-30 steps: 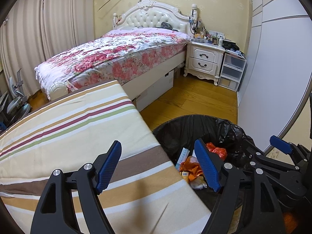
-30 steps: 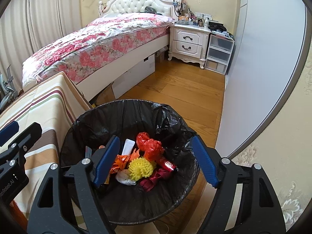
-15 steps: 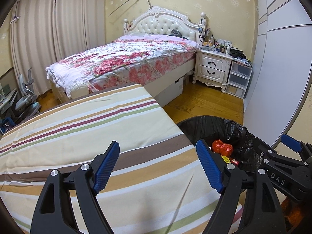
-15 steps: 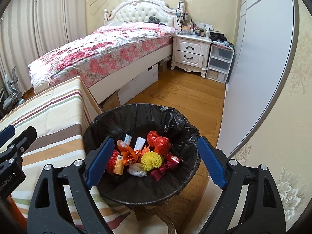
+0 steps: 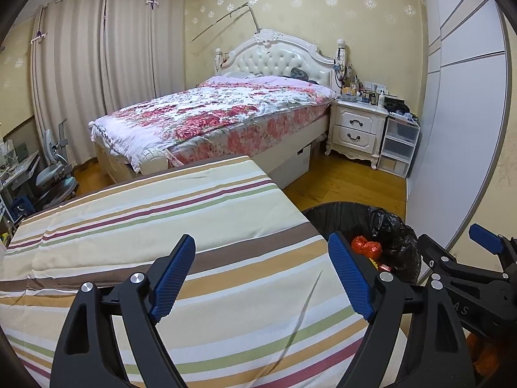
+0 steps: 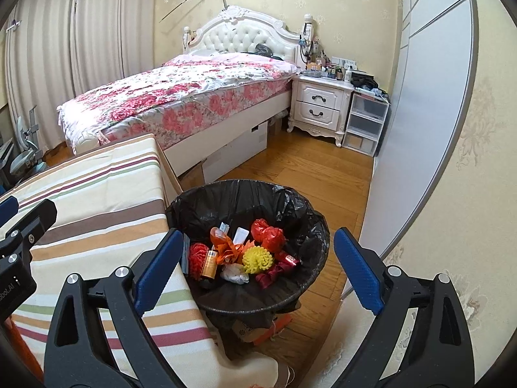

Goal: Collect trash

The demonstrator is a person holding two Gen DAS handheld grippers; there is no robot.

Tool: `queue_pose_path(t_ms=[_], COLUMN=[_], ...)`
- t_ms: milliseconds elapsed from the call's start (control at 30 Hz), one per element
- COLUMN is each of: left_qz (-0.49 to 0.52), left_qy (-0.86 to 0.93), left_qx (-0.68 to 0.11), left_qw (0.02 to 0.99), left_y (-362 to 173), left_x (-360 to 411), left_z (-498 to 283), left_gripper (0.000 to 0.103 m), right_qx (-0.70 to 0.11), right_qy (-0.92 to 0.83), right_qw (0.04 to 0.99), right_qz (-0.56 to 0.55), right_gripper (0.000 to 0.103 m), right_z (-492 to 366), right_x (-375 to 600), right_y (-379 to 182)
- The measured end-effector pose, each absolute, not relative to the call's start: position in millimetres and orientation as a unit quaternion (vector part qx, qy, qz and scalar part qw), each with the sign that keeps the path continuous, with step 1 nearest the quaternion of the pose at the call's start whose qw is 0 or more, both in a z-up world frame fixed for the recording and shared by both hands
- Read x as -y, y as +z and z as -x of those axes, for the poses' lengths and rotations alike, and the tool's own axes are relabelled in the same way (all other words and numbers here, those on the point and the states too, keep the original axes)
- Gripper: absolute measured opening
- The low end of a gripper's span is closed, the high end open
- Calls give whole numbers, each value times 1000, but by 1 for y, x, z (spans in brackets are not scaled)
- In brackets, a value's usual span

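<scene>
Filled trash bin [image 6: 248, 216], hand-held grippers seemingly empty

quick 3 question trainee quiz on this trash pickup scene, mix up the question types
1. True or false: the right gripper is holding a piece of trash.
2. Which is in the bin? A) a yellow ball B) a shoe C) a book
3. Fill in: the striped cloth shows no ____ left on it.

Key
1. False: its fingers stand apart with nothing between them.
2. A
3. trash
</scene>
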State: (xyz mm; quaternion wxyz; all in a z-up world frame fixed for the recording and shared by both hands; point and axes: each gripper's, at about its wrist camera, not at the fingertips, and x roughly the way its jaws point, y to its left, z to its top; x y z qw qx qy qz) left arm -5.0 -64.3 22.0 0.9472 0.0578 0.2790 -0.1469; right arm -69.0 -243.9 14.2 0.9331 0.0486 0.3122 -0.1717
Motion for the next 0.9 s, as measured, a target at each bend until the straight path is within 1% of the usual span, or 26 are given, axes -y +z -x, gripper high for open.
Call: queue_pose_path(t_ms=[300,900], left_qz=[-55,-49], left_qy=[-142,-136], left_qx=[-268,-263], left_qw=[951,954], left_y=[28,31], left_x=[53,43], left_z=[24,30], left_gripper=[82,82], right_qx=[-296,-286], right_qy=[-164,-157], right_qw=[940,944], right_qz=[-47,-41], right_gripper=[92,92], right_z=[87,96], right_x=[232,220], right_y=[26,34])
